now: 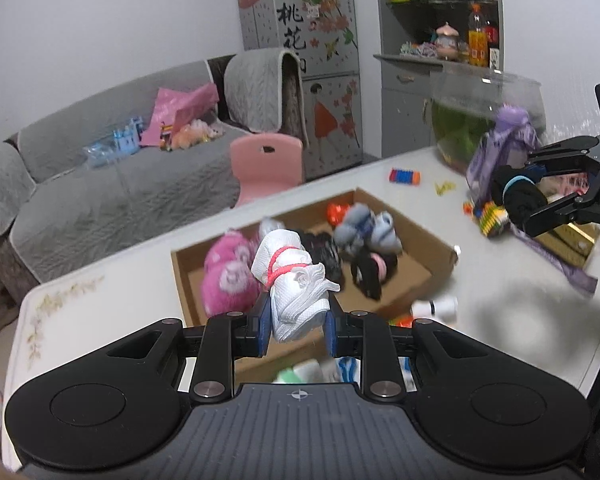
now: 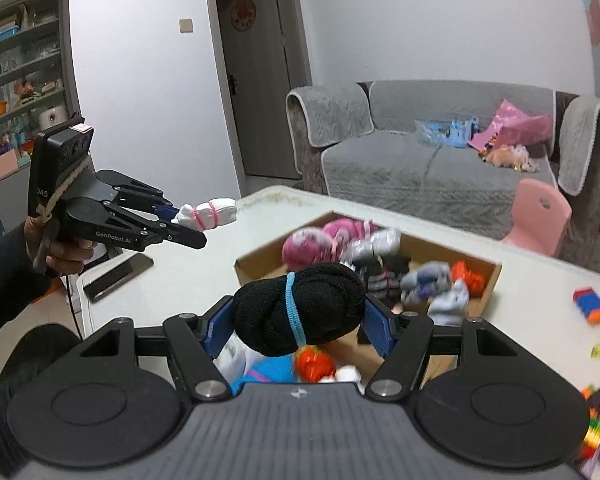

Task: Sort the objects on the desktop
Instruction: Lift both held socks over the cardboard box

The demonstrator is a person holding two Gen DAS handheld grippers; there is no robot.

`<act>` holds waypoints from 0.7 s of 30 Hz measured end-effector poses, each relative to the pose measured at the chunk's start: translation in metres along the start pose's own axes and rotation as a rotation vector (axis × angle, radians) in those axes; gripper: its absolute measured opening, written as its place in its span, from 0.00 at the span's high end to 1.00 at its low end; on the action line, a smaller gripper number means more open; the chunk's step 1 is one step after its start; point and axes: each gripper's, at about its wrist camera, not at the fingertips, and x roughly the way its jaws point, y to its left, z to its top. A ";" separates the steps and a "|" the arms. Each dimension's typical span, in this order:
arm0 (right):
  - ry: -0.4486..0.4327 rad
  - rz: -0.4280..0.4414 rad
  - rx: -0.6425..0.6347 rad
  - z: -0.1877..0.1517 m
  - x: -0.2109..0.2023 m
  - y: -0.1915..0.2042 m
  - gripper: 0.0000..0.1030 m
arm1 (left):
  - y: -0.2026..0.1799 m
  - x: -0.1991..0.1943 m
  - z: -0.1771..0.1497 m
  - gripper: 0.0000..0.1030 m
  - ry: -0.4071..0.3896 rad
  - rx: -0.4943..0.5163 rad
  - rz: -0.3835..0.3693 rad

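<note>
Between the blue pads (image 1: 263, 322) of the left gripper (image 1: 296, 326), a white sock bundle (image 1: 294, 286) tied with a pink band is clamped near its lower end; the jaws stand narrow. Its long axis runs forward and upward, away from the camera, leaning slightly left in the left wrist view. The right gripper (image 2: 296, 320) holds a black sock bundle (image 2: 298, 312) with a blue band; its jaws stand mid-width, pads pressed on both flanks. This bundle is nearly round, its longer side lying across the jaws.

Both bundles are carried above the table (image 1: 100, 292), over the near edge of the cardboard box (image 1: 412, 226), which already contains pink, grey and black sock bundles.

Risk assessment:
- The white bundle is gripped near one end only. A quick swing may cause it to pivot or slip from the pads.
- The black bundle is soft and round; it may squeeze out forward.
- Release over the box wall would drop a bundle among the loose items just outside the near edge.
- Toy blocks (image 1: 404, 176) lie toward the far right corner, well apart from the box.
</note>
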 end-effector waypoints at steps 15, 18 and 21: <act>-0.017 0.048 0.073 0.021 0.027 -0.030 0.38 | 0.013 0.034 0.033 0.69 -0.002 -0.012 -0.023; -0.012 0.048 0.086 0.021 0.031 -0.035 0.38 | 0.013 0.041 0.032 0.69 0.006 -0.016 -0.031; -0.004 0.048 0.099 0.021 0.036 -0.040 0.38 | 0.013 0.050 0.032 0.69 0.017 -0.016 -0.032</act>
